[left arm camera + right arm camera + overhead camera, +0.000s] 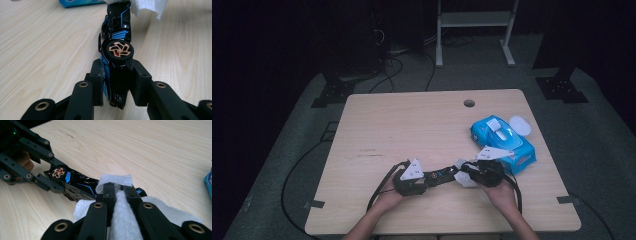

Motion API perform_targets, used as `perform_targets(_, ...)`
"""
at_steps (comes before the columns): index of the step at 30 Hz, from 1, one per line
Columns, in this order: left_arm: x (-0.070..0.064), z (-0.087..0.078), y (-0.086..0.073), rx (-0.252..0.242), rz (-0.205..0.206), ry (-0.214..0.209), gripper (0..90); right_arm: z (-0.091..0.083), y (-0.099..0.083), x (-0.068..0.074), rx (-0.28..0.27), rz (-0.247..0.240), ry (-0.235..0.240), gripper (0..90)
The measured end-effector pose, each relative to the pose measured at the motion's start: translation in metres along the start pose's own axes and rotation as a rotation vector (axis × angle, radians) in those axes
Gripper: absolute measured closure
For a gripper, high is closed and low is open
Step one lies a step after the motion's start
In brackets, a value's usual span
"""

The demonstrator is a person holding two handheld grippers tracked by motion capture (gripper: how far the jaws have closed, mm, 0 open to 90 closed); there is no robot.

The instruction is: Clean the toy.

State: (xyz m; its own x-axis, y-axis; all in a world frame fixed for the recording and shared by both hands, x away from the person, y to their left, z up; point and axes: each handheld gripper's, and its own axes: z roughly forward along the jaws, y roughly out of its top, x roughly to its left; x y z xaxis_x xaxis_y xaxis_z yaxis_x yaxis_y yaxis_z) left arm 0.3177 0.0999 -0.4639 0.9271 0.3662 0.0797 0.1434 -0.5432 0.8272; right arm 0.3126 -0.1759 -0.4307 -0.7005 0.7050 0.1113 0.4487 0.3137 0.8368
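Nearest the camera, the left gripper (pixel 424 181) has its jaws closed on the rear of a black-and-blue toy car (pixel 116 47), held just above the wooden table (pixel 412 130). Rightwards, the right gripper (pixel 468 172) has its jaws pinched tight on a white wipe (pixel 123 220) pressed against the car's other end. Beyond sits a blue wipes pack (pixel 504 142).

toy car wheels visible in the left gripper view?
1. One orange-spoked wheel sits just above the left gripper jaws, which clamp the toy car. Others may be hidden by the body and wipe.
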Motion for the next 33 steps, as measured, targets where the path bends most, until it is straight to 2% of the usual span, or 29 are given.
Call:
perform_targets(4,0.0,0.002,0.004,-0.007,-0.006,0.004,59.9,0.007,0.005,0.011,-0.002,-0.031,0.004,81.9)
perform_targets(7,0.001,0.004,0.005,0.006,-0.037,-0.001,52.4,0.017,0.01,0.024,-0.013,-0.044,0.07,81.9)
perform_targets(9,0.001,0.005,0.006,0.016,-0.029,-0.001,50.0,0.022,0.011,0.032,-0.005,-0.073,0.084,81.9)
perform_targets(11,0.002,0.007,0.008,0.029,-0.044,-0.016,44.9,0.024,0.012,0.035,0.001,-0.09,0.083,81.9)
perform_targets(13,0.002,0.009,0.008,0.031,-0.034,-0.015,49.0,0.023,0.011,0.031,-0.002,-0.07,0.085,81.9)
perform_targets(16,0.003,0.01,0.009,0.027,-0.025,-0.01,62.9,0.02,0.009,0.024,-0.007,-0.053,0.075,82.0)
perform_targets(19,0.002,0.009,0.009,0.027,-0.01,-0.008,64.7,0.013,0.007,0.014,-0.009,-0.042,0.028,82.0)
perform_targets(21,0.002,0.009,0.01,0.029,-0.008,-0.007,64.9,0.008,0.004,0.0,-0.023,0.009,0.006,82.0)
perform_targets(23,0.002,0.008,0.01,0.035,-0.004,-0.008,65.0,0.003,0.003,-0.008,-0.029,0.035,-0.015,82.0)
perform_targets(26,0.002,0.002,0.007,0.045,-0.006,-0.008,65.0,-0.001,0.004,-0.006,-0.052,0.039,-0.007,82.0)
perform_targets(28,0.005,-0.005,0.004,0.062,-0.013,-0.006,65.1,0.0,0.008,0.0,-0.065,0.025,0.021,82.0)
perform_targets(31,0.01,-0.016,-0.001,0.093,-0.016,-0.002,65.1,0.003,0.01,0.004,-0.06,0.015,0.029,82.0)
perform_targets(33,0.011,-0.021,-0.003,0.099,-0.02,0.001,65.1,0.004,0.008,0.004,-0.062,0.027,0.034,82.0)
